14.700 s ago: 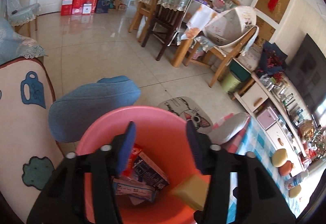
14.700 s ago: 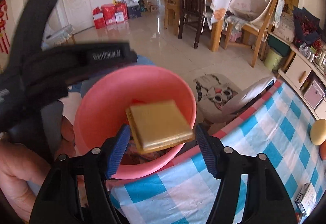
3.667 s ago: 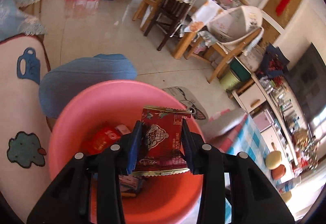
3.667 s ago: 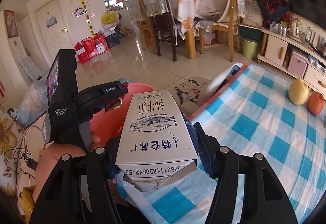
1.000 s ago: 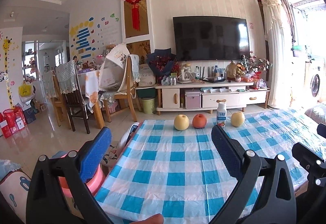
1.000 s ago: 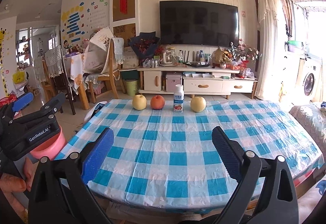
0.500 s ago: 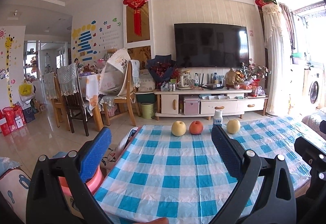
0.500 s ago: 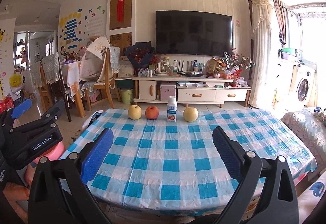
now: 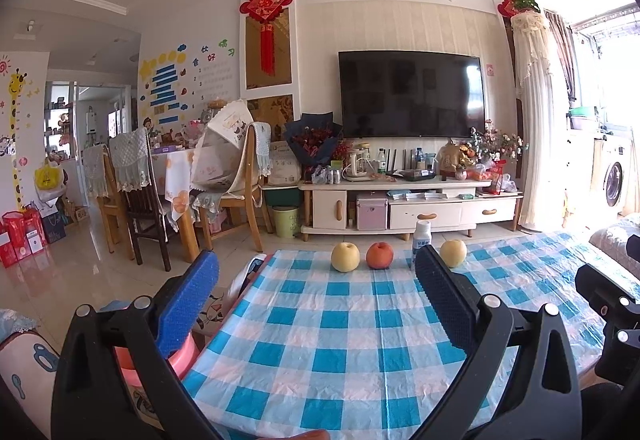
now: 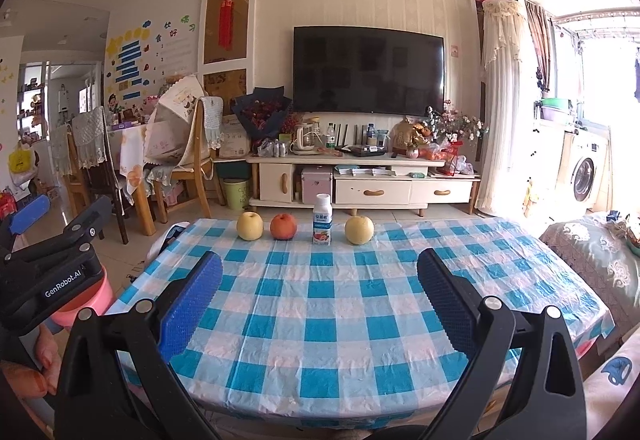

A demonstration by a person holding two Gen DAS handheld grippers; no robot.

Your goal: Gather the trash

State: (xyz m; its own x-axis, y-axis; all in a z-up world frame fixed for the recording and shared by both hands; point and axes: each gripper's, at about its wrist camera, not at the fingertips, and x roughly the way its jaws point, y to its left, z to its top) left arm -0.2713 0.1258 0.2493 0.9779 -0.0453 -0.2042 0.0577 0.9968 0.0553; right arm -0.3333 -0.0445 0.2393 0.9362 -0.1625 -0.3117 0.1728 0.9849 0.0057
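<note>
My left gripper (image 9: 316,280) is open and empty, held above the near edge of the blue checked table (image 9: 340,360). My right gripper (image 10: 320,280) is open and empty too, over the same table (image 10: 340,340). The pink trash bin (image 9: 176,360) stands on the floor at the table's left corner, mostly hidden by my left finger; in the right wrist view the bin (image 10: 80,306) shows behind the left gripper's body (image 10: 48,280). No trash shows on the table.
At the table's far edge stand a yellow pear (image 10: 249,226), a red apple (image 10: 283,227), a small white bottle (image 10: 322,219) and another pear (image 10: 359,230). Behind are a TV stand (image 10: 360,183), chairs (image 10: 192,167) and a sofa arm (image 10: 592,256) on the right.
Both grippers have drawn back and lifted slightly from the table in the last second. Before that they dropped a red wrapper and a milk carton into the bin and opened.
</note>
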